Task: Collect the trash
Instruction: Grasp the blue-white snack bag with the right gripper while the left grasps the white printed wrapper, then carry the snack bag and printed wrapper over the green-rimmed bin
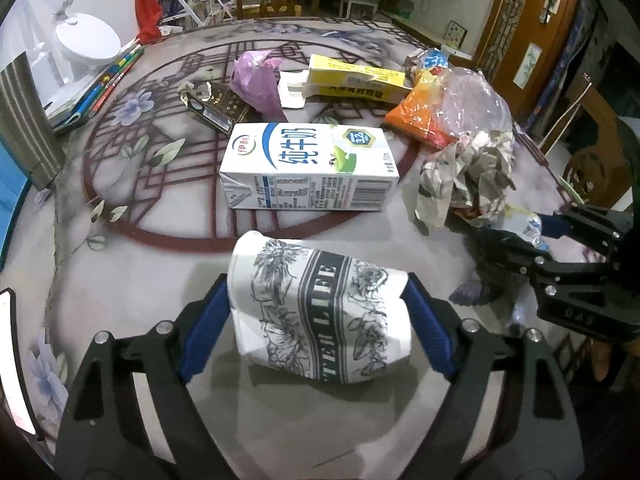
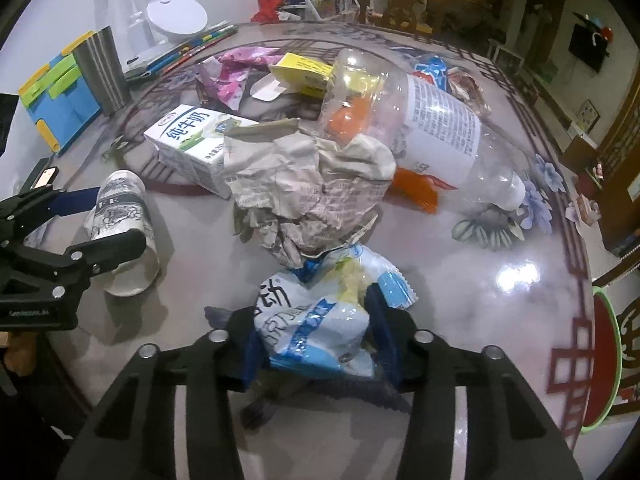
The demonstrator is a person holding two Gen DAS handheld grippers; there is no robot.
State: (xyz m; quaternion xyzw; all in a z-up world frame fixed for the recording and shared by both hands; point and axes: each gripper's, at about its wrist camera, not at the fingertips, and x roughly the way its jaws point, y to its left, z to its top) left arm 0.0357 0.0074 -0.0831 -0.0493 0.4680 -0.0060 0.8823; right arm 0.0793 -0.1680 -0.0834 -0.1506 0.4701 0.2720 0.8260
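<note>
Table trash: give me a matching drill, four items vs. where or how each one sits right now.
Items:
1. paper cup
2. blue-white snack wrapper
3. milk carton
4. clear plastic bottle

States:
A. squeezed in the right gripper
B. on its side, cap end toward the flower print, nothing gripping it
C. flat on the table, just beyond the cup
D. on its side between the fingers of the left gripper

Pairs: 1-D, 2-A, 3-C, 4-B
</note>
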